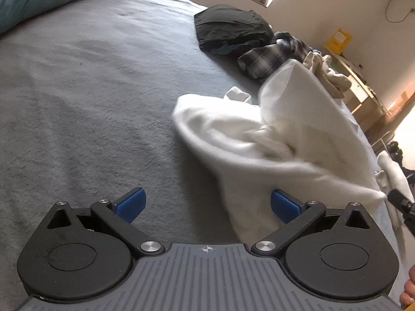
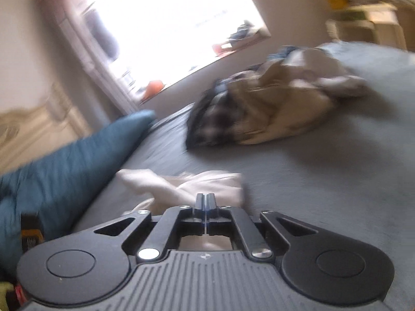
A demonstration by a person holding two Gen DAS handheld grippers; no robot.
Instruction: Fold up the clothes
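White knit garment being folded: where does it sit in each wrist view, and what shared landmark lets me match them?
Left wrist view: white knit garment fills centre-right, draped over the grey bedspread.
Right wrist view: garment lies low centre, just beyond the shut right hand-held gripper.
Shared landmark: dark plaid shirt.

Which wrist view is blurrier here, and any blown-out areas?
Right wrist view: heavy motion blur, clothes pile smeared, window blown out white. Left wrist view: mostly sharp, only the white garment smears where it moves; glare at the far right edge.
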